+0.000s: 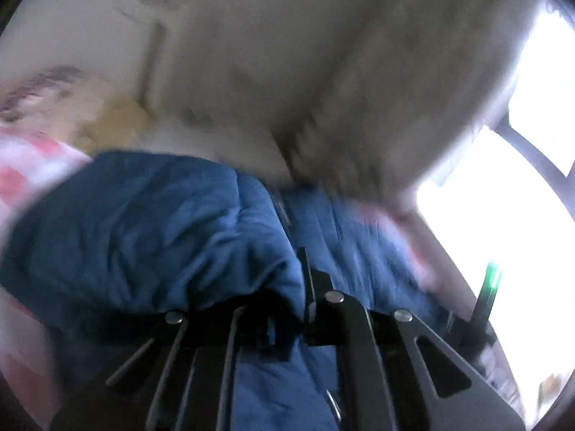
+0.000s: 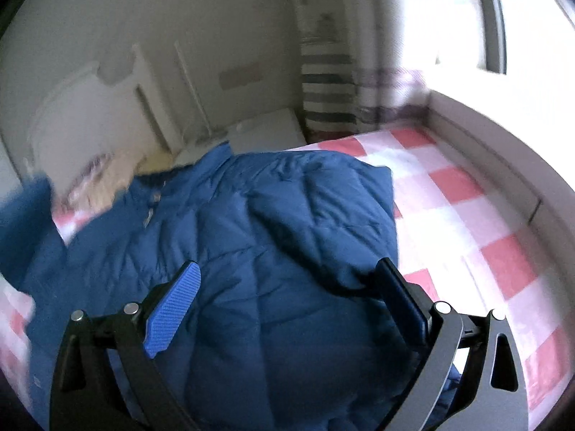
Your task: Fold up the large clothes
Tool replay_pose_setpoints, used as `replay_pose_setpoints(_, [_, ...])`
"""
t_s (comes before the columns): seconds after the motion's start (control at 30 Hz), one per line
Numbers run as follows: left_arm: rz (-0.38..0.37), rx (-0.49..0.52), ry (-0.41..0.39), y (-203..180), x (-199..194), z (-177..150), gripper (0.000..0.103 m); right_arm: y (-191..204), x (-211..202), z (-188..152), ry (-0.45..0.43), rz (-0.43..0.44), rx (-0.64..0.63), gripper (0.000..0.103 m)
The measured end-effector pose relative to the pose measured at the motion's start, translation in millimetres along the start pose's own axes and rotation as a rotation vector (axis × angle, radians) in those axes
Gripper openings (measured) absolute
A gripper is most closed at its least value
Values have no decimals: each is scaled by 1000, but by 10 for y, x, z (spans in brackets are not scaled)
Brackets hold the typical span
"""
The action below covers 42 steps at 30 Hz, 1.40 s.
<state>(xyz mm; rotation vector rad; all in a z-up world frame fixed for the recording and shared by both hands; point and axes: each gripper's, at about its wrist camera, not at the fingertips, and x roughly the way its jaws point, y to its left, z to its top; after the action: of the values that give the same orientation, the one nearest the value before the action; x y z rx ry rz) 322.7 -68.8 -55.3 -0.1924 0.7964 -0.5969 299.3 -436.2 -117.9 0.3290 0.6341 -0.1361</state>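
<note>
A large blue padded jacket [image 2: 251, 222] lies bunched on a bed with a red and white checked sheet [image 2: 467, 186]. My right gripper [image 2: 287, 280] is open just above the jacket, its blue-padded fingers [image 2: 172, 316] spread wide with nothing between them. My left gripper [image 1: 305, 287] is shut on a fold of the same jacket [image 1: 161, 222] and holds it lifted; the cloth hides most of its fingers. The left wrist view is blurred.
A white headboard [image 2: 90, 107] and pillows [image 2: 97, 176] are at the bed's far end. A white nightstand [image 2: 266, 131] and a striped curtain [image 2: 327, 86] stand behind. A pale ledge [image 2: 503, 158] and bright window [image 2: 449, 18] run along the right.
</note>
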Motion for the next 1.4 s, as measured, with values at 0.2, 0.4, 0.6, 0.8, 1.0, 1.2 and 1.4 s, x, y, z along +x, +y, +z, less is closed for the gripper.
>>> replay_pose_setpoints(0.2, [89,126,134,-313,578,-429,62,-184,48,27,13,28,89,94])
replay_pose_setpoints(0.4, [216,429,8,-615,-124,-459,77,-227,62,2,14,58,115,94])
replay_pose_setpoints(0.6, [363,24,-108,467,-807,-497,83,-252,48,-15,5,70,122,94])
replay_pose_setpoints(0.8, [448,-170,31,1272,-640,-513,60,-236,63,-18,11,59,115,95])
replay_pose_setpoints(1.0, [546,-115,29,1316,-378,-564,71,-157,102,-7,31,23,90,95])
replay_pose_setpoints(1.2, [577,-104,14,1307,-448,-604,75,97,-111,-31,-66,-81,-6,95])
replay_pose_setpoints(1.4, [574,-131,6,1358,-485,-592,82,1414,-462,-378,-108,85,-448,95])
